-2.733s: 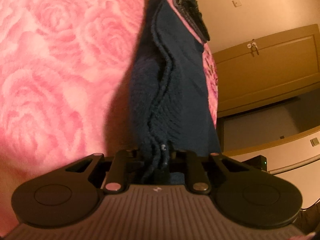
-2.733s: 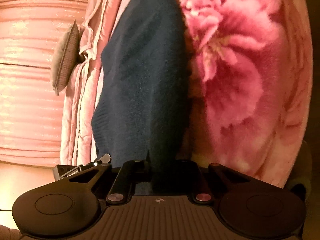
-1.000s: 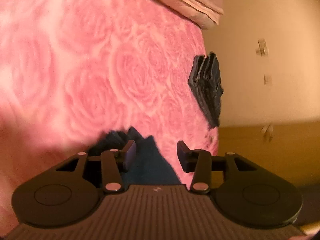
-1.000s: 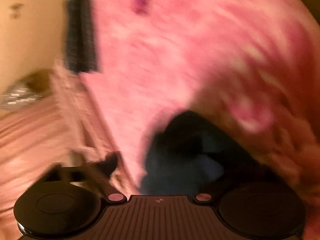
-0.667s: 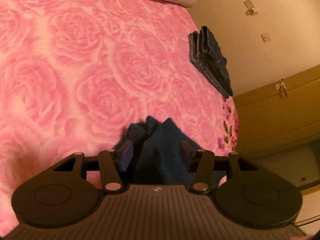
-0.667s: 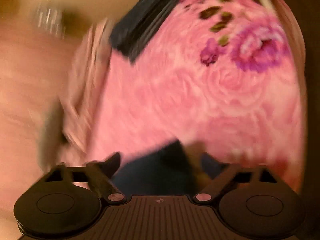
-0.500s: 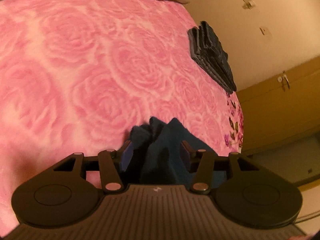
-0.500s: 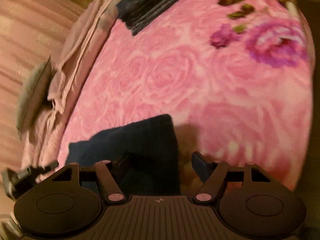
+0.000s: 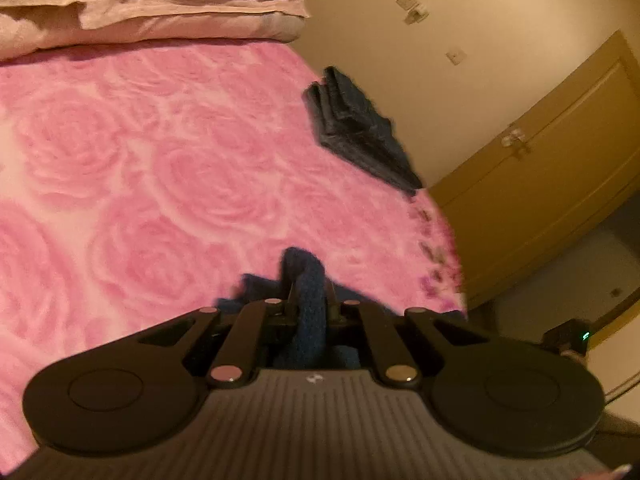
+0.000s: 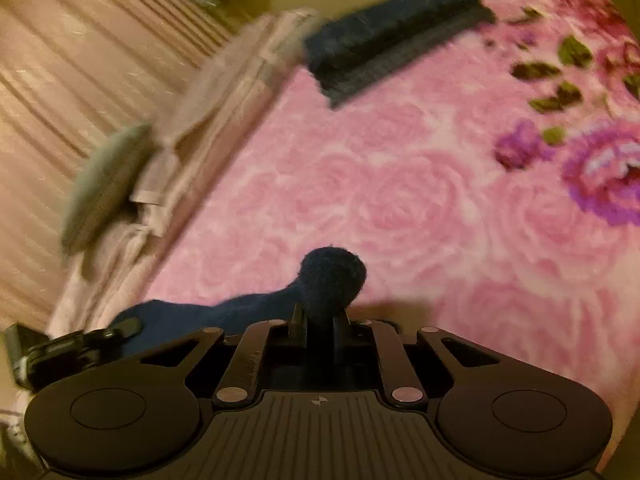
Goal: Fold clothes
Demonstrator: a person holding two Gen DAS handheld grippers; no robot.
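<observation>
- Garment: the navy knit garment (image 9: 310, 296) lies low on the pink rose blanket (image 9: 160, 184), near its front edge, bunched between both grippers; 2.7 s ago it hung stretched upward in front of both cameras.
- Left gripper (image 9: 310, 304): fingers pressed together on a rolled fold of the garment. 0.5 s ago the same fingers stood spread with the cloth loose between them.
- Right gripper (image 10: 320, 320): fingers pinched on another bunch of the garment, whose rounded end sticks out past the tips. 0.5 s ago they were spread wide.
- Folded stack: a dark folded stack (image 9: 356, 136) sits at the blanket's far edge by the wall, well apart from both grippers, in the same place as before.
- Bedding: beige quilts (image 9: 152, 4) lie piled along the blanket's far side, with a grey cushion (image 10: 106, 184) resting against them in the right wrist view.
</observation>
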